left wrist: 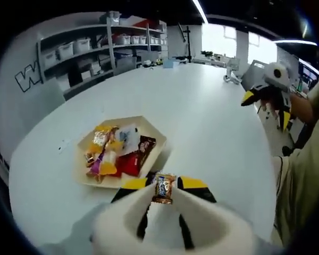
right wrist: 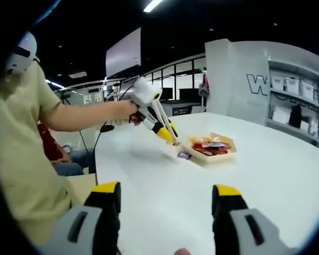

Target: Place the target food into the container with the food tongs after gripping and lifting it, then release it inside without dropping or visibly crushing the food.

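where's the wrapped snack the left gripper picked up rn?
In the left gripper view, the wrapped snack is pinched at the left gripper tips, just right of the snack-filled tray on the white table.

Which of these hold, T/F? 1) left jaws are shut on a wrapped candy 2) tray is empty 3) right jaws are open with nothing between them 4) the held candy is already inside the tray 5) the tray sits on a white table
1) The left gripper is shut on a wrapped candy. True.
2) The tray is empty. False: it holds several wrapped snacks.
3) The right gripper is open with nothing between its jaws. True.
4) The held candy is already inside the tray. False: in the right gripper view it hangs above the table, short of the tray's near edge.
5) The tray sits on a white table. True.
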A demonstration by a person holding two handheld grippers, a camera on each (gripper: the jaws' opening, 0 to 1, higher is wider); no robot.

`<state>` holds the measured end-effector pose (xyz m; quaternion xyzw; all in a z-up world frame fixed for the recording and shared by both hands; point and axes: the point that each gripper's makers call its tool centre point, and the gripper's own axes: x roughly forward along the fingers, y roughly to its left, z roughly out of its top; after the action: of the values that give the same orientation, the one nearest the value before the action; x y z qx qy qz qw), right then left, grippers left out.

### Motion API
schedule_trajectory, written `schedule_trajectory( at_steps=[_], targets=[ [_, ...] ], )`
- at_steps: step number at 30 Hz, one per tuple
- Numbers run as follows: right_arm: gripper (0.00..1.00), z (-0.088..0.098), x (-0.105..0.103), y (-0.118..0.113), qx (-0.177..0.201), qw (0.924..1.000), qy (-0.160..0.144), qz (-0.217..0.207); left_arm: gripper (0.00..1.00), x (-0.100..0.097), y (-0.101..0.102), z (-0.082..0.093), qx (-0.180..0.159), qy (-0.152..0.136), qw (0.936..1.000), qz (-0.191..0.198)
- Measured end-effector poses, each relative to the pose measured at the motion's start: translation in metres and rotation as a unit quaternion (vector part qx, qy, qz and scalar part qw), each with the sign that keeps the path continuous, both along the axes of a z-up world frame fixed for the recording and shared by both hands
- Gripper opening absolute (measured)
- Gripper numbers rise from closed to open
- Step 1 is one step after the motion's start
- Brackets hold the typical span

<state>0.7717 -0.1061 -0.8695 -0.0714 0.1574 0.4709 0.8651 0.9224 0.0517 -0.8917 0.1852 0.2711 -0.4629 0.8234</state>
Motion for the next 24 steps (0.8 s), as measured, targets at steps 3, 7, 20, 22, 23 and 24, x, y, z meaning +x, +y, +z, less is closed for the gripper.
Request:
schedule_trajectory(
  at_steps=[3,7,20,22,23,24],
  targets=[
    [0.68,0.001,0.0,0.0,0.0,1.0,-0.001,0.0,0.19,0.006,-0.001,0.005,-0.008,-0.003,0.9999,0.006],
    [0.68,0.002,0.0,0.0,0.0,1.0,-0.002,0.0,0.19,0.012,-0.001,0.01,-0.009,-0.007,0.9999,0.009],
    [0.68,0.005,0.002,-0.004,-0.001,1.0,-0.005,-0.002,0.19,0.047,-0.002,0.019,-0.013,-0.021,0.9991,0.035],
    [0.68,0.006,0.003,-0.004,0.0,1.0,-0.006,-0.003,0.19,0.052,-0.002,0.019,-0.013,-0.023,0.9988,0.04],
    [0.68,0.007,0.003,-0.005,0.0,1.0,-0.006,-0.003,0.2,0.055,-0.002,0.018,-0.014,-0.023,0.9988,0.042],
    [0.68,0.007,0.003,-0.005,0.0,1.0,-0.006,-0.003,0.2,0.055,-0.002,0.018,-0.014,-0.023,0.9987,0.043]
  ],
)
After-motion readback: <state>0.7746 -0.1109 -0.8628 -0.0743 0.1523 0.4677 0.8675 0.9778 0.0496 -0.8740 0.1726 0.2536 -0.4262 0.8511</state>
